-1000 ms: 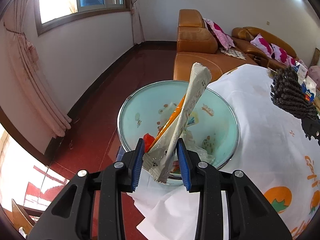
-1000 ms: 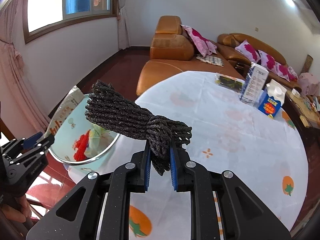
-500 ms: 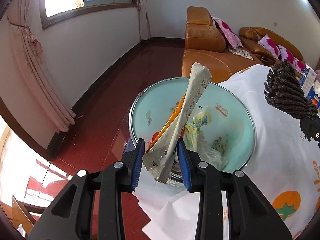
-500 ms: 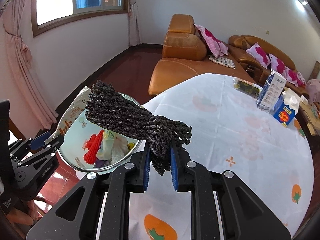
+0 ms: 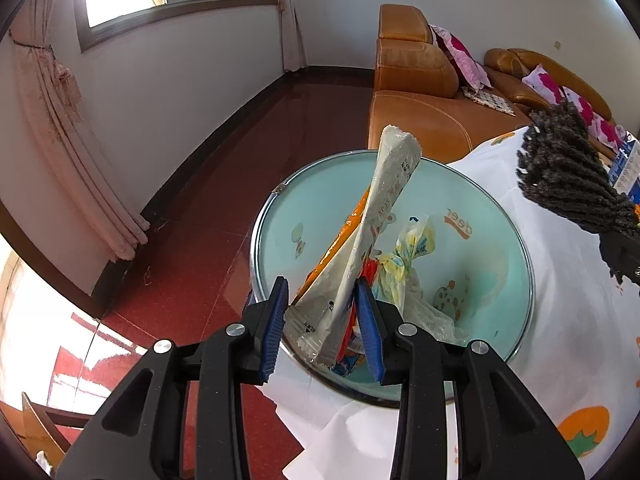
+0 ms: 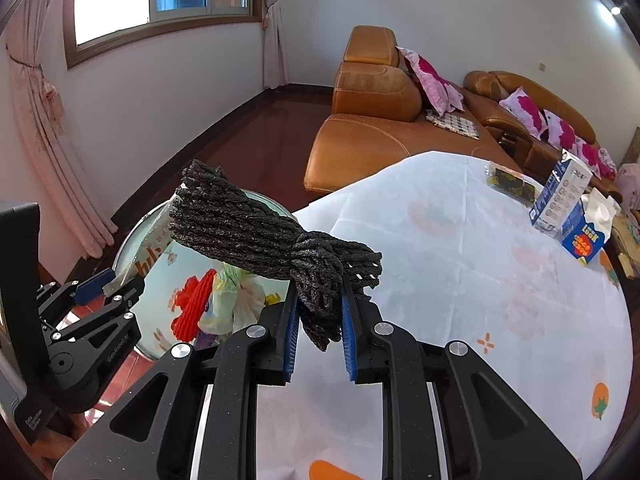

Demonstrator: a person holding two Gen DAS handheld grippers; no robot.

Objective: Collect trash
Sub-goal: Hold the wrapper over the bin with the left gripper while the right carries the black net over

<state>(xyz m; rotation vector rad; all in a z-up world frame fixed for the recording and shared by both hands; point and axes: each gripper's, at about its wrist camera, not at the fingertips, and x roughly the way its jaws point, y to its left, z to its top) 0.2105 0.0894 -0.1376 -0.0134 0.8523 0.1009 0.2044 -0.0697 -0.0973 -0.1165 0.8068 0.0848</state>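
Observation:
My left gripper (image 5: pixel 322 322) is shut on a long beige snack wrapper (image 5: pixel 368 240) that stands up over a pale green trash bin (image 5: pixel 480 248) with a metal rim. Inside the bin lie a crumpled plastic bag (image 5: pixel 404 256) and red and orange scraps. My right gripper (image 6: pixel 318 334) is shut on a dark bundle of braided rope (image 6: pixel 256 236), held above the table edge beside the bin (image 6: pixel 160 264). In the right wrist view my left gripper (image 6: pixel 116 288) shows at the left over the bin; the rope (image 5: pixel 568 176) appears at the right of the left wrist view.
A round table under a white cloth with orange prints (image 6: pixel 460 272) carries a blue-and-white carton (image 6: pixel 560 192), a tissue box (image 6: pixel 588 236) and a small dark packet (image 6: pixel 512 184) at its far side. Orange sofas (image 6: pixel 368 128) with pink cushions stand behind. Red floor lies left of the bin.
Both grippers have moved closer over the bin, which now fills more of each view. Each still holds its item.

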